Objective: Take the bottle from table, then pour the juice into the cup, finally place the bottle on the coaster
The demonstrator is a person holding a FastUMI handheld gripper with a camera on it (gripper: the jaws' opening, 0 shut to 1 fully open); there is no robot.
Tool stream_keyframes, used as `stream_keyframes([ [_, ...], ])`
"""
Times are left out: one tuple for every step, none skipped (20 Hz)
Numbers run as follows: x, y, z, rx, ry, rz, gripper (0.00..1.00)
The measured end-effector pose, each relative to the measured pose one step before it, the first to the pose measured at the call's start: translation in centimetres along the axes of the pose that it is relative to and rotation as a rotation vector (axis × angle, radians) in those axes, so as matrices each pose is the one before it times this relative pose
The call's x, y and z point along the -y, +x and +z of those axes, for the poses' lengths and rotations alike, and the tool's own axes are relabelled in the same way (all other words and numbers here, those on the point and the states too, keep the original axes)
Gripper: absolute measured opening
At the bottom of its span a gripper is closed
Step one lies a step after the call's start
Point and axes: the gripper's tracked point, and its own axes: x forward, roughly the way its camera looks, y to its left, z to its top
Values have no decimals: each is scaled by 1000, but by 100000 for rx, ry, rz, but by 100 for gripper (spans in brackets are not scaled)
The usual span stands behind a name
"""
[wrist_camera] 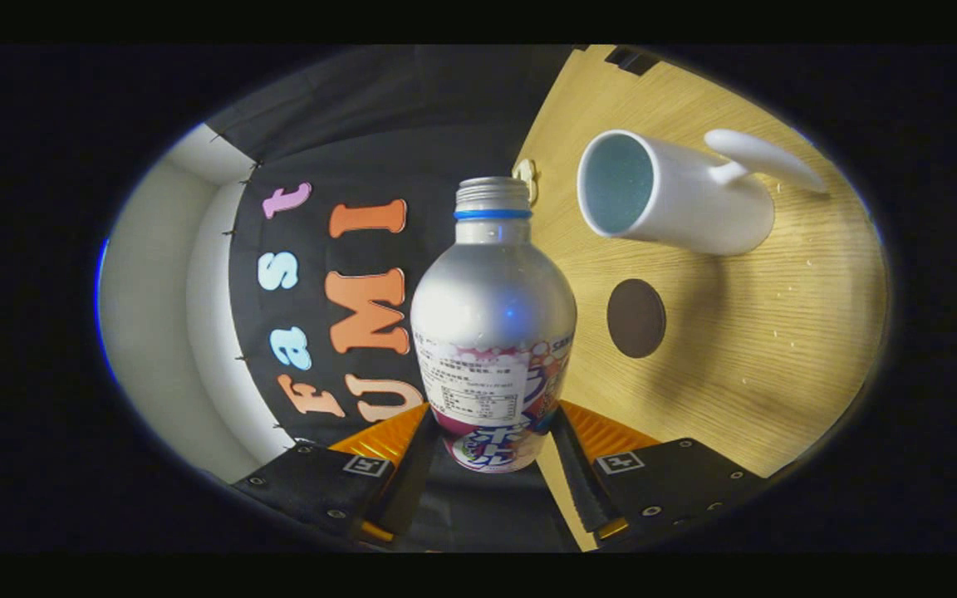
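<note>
Gripper (491, 453) sat nearest the cam, both fingers pressed on the lower body of the bottle (491, 332), one on each side, so claw was clamped on it. Finger pads (412, 465) touched the bottle's labelled lower part; base of bottle sat between the fingers and looked lifted off the table (777, 374), since the whole view was rolled w/ the table surface running up the right side. Bottle was silver metal, rounded shoulder, narrow threaded neck w/ a blue ring under the thread; no cap on the neck, mouth open. Label wrapped the lower half, white panel plus coloured print, text not read. Bottle lay in line w/ the fingers, neck pointing away from the cam. Beyond the bottle, off to the right of its neck, was the cup (678, 199): white mug, pale bluish inside, handle on the side away from the bottle. Cup's open mouth faced toward the bottle's neck, near but apart from it; couldn't tell if any liquid was inside. Coaster (636, 318) was a small dark brown round disc flat on the table, just beside the bottle's shoulder in the view, between bottle and cup, touching neither. Table was light wood grain w/ a few small pale specks near the coaster side. Black cloth wall (362, 133) was behind the bottle, a pale wall beyond it.
</note>
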Motion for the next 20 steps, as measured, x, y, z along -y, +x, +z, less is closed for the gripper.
stream_keyframes([
  [-191, 115, 116, 65, 2225, 369, 75],
  [-121, 11, -46, 151, 1820, 225, 75],
  [-21, 77, 69, 227, 1544, -14, 75],
  [-232, -6, -8, 48, 1595, 233, 75],
  [-202, 115, 91, -59, 1631, 115, 75],
  [-394, 1, -31, -4, 1462, 304, 75],
  [-212, -64, 54, 129, 1446, 224, 75],
  [-104, -56, 68, 283, 1209, 191, 75],
  [14, -75, 73, 249, 925, -117, 75],
  [-14, -28, 72, 274, 853, -228, 75],
  [-239, 84, 62, 96, 1039, -195, 75],
  [-183, 17, -98, 93, 1141, -124, 75],
  [-91, 8, -65, -57, 1092, -366, 75],
  [-190, 5, 48, -60, 1047, -246, 75],
  [-103, 33, 52, 115, 663, -127, 75],
  [6, 1, -61, -48, 300, -412, 75],
  [12, 84, -29, -202, 416, -466, 75],
  [-139, -52, -76, -350, 855, -234, 75],
  [-68, 26, -47, -560, 829, -11, 75],
  [-76, -32, -44, -45, 832, -39, 75],
])
